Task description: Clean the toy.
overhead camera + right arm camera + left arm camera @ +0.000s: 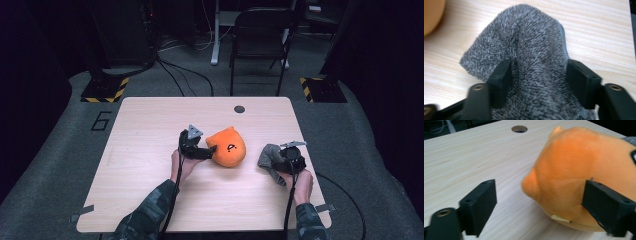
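The orange plush (227, 147) lies at the table (150, 125) centre, between the spread jaws of the left gripper (539, 202), probably for a grasp. The grey cloth (531, 62) lies right of it, straddled by the right gripper (539, 80), apparently not pinched.

Camouflage sleeves (150, 212), black grippers, trailing black cables (289, 207).

We see our right hand-held gripper (537, 82) with its jaws spread around a bunched grey cloth (531, 50) on the counter (599, 30); an orange toy (431, 15) sits at the top left corner.
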{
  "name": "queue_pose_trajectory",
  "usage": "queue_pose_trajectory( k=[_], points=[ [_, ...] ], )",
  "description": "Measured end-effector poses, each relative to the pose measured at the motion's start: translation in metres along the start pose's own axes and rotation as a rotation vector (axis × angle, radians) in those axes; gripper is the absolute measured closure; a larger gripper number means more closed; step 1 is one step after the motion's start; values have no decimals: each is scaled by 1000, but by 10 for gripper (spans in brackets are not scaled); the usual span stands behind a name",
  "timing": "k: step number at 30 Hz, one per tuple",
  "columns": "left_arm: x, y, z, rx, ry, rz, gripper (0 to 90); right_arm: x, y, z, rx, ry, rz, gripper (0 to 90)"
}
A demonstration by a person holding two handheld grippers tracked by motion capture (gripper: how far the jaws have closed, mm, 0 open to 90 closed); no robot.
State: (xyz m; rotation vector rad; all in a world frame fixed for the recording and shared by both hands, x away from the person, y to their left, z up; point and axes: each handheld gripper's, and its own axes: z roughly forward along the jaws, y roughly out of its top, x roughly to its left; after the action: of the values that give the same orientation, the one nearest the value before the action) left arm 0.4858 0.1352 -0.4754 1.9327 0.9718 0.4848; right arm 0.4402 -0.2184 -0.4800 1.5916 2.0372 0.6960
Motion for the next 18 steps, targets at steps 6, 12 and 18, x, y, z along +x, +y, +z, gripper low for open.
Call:
queue_pose_trajectory(
  k=[6, 12, 18],
  points=[
    [7, 1, -14, -5, 17, -6, 49, -8, 1, -25, -85, 44, 23, 112],
    [11, -10, -36, -18, 41, 16, 20, -22, -10, -45, -132, 86, 38, 25],
    [13, -25, -57, -25, 52, 20, 6, -26, -25, -54, -146, 98, 25, 8]
  ],
)
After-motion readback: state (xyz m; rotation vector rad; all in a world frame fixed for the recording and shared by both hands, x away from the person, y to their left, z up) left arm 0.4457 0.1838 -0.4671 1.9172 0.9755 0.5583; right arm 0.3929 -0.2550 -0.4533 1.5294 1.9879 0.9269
